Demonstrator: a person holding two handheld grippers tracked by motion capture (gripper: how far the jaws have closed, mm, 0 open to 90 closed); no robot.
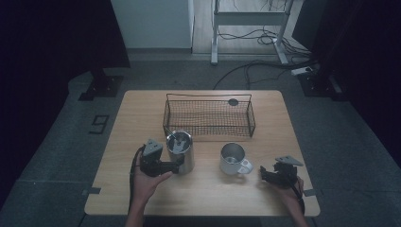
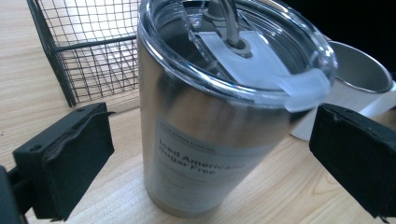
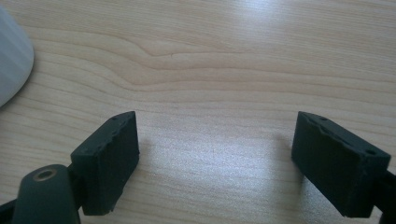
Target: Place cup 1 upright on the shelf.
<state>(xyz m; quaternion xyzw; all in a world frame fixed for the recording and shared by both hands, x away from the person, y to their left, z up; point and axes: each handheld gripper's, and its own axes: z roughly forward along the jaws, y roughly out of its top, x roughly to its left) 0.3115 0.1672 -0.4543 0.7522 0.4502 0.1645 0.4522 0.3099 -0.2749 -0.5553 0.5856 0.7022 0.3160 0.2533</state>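
A steel tumbler (image 1: 180, 150) with a clear lid and a printed label stands upright on the wooden table (image 1: 203, 194), just in front of the wire basket. My left gripper (image 1: 178, 165) is at its left side. In the left gripper view the tumbler (image 2: 210, 121) stands between the two black pads (image 2: 70, 163), with a gap on each side, so the gripper (image 2: 212, 163) is open around it. A white mug (image 1: 233, 158) stands to the right of the tumbler. My right gripper (image 1: 264, 174) lies to the right of the mug, open over bare wood (image 3: 215, 154).
A black wire basket (image 1: 209, 117) stands at the back middle of the table, its corner (image 2: 84, 56) close behind the tumbler. The mug (image 2: 359, 74) is just beyond the tumbler in the left gripper view. The mug's rounded white side (image 3: 11, 60) shows at the left of the right gripper view.
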